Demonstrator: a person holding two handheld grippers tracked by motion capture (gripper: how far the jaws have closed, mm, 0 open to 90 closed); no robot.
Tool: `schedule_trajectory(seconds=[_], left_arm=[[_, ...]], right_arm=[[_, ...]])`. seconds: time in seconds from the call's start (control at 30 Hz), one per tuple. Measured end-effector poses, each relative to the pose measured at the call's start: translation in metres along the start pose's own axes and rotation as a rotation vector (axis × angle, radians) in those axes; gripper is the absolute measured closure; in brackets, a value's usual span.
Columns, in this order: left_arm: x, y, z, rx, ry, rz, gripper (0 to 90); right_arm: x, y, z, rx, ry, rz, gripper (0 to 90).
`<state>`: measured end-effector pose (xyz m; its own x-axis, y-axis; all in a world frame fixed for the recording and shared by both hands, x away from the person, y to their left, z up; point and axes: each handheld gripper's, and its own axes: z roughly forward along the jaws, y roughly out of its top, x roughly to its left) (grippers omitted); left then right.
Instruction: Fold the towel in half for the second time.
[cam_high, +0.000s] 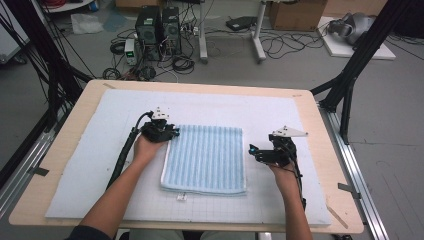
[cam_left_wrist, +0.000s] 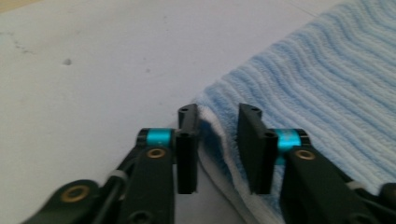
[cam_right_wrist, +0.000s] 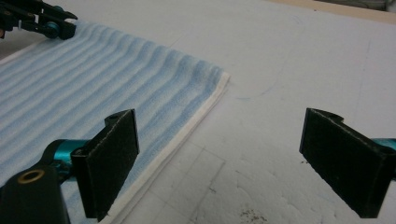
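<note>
A light blue striped towel (cam_high: 205, 157) lies folded flat in the middle of the white mat. My left gripper (cam_high: 172, 133) is at its far left corner. In the left gripper view the jaws (cam_left_wrist: 218, 140) stand a little apart astride that corner, one pad beside the towel's (cam_left_wrist: 317, 84) white edge and the other on top of the cloth, which still lies flat. My right gripper (cam_high: 254, 154) hovers just off the towel's right edge. Its jaws (cam_right_wrist: 219, 149) are wide open over bare mat, with the towel (cam_right_wrist: 93, 79) to their left and the left gripper (cam_right_wrist: 46, 23) far off.
The white foam mat (cam_high: 90, 150) covers most of the wooden table (cam_high: 60, 200). A small white tag (cam_high: 181, 197) sticks out at the towel's near edge. Black frame legs (cam_high: 350, 75) stand at the table's sides, and computers (cam_high: 157, 30) and cables lie on the floor beyond.
</note>
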<state>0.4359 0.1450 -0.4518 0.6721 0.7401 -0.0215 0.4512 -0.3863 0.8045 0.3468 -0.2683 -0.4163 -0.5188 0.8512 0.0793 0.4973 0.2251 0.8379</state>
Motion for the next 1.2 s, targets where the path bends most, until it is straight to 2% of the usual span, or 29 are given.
schedule_trajectory(seconds=[0.07, 0.13, 0.27, 0.37, 0.5, 0.57, 0.67, 0.73, 0.8, 0.87, 0.93, 1.0, 1.03, 1.07, 1.1, 1.2], left_arm=[[-0.001, 0.0, 0.0, -0.003, -0.017, 0.014, 78.4], [0.001, 0.0, 0.0, -0.005, -0.028, -0.001, 81.9], [0.003, -0.001, 0.0, -0.008, -0.044, -0.026, 84.2], [0.004, -0.001, 0.0, -0.009, -0.045, -0.03, 84.8], [0.005, -0.001, 0.0, -0.01, -0.052, -0.037, 85.0], [0.005, -0.001, 0.0, -0.01, -0.051, -0.038, 85.0], [0.005, -0.001, -0.001, -0.011, -0.051, -0.04, 85.0], [0.005, -0.001, -0.001, -0.01, -0.05, -0.037, 85.0], [0.005, -0.001, -0.001, -0.011, -0.053, -0.037, 85.0], [0.006, -0.002, -0.001, -0.016, -0.06, -0.045, 85.0], [0.006, -0.002, -0.001, -0.015, -0.059, -0.045, 85.1], [0.006, -0.002, -0.001, -0.016, -0.061, -0.047, 85.1], [0.006, -0.002, -0.001, -0.017, -0.063, -0.051, 85.2], [0.006, -0.002, -0.002, -0.016, -0.064, -0.051, 85.2], [0.006, -0.002, -0.002, -0.015, -0.063, -0.051, 85.2], [0.006, -0.002, -0.001, -0.017, -0.059, -0.051, 85.3]], right_arm=[[0.003, 0.0, 0.004, 0.012, 0.007, -0.009, 11.1], [0.005, 0.001, 0.008, 0.025, 0.008, -0.016, 11.1], [0.006, 0.006, 0.021, 0.046, 0.012, -0.026, 11.1], [0.006, 0.015, 0.035, 0.071, 0.012, -0.023, 11.1], [0.0, 0.026, 0.057, 0.119, -0.001, 0.002, 11.5], [-0.003, 0.03, 0.068, 0.149, -0.008, 0.006, 15.8], [-0.008, 0.031, 0.081, 0.153, -0.003, 0.048, 19.4], [-0.009, 0.032, 0.088, 0.151, -0.002, 0.053, 25.9], [-0.008, 0.033, 0.094, 0.157, 0.005, 0.052, 27.2], [-0.009, 0.033, 0.1, 0.174, 0.015, 0.063, 34.5], [-0.007, 0.032, 0.103, 0.189, -0.001, 0.039, 40.4], [-0.007, 0.034, 0.104, 0.191, -0.003, 0.052, 46.6], [-0.006, 0.034, 0.104, 0.194, -0.005, 0.044, 49.1], [-0.006, 0.035, 0.104, 0.2, -0.005, 0.023, 54.9], [-0.004, 0.036, 0.104, 0.206, 0.012, 0.013, 64.6], [0.002, 0.037, 0.106, 0.216, 0.046, -0.03, 80.9]])
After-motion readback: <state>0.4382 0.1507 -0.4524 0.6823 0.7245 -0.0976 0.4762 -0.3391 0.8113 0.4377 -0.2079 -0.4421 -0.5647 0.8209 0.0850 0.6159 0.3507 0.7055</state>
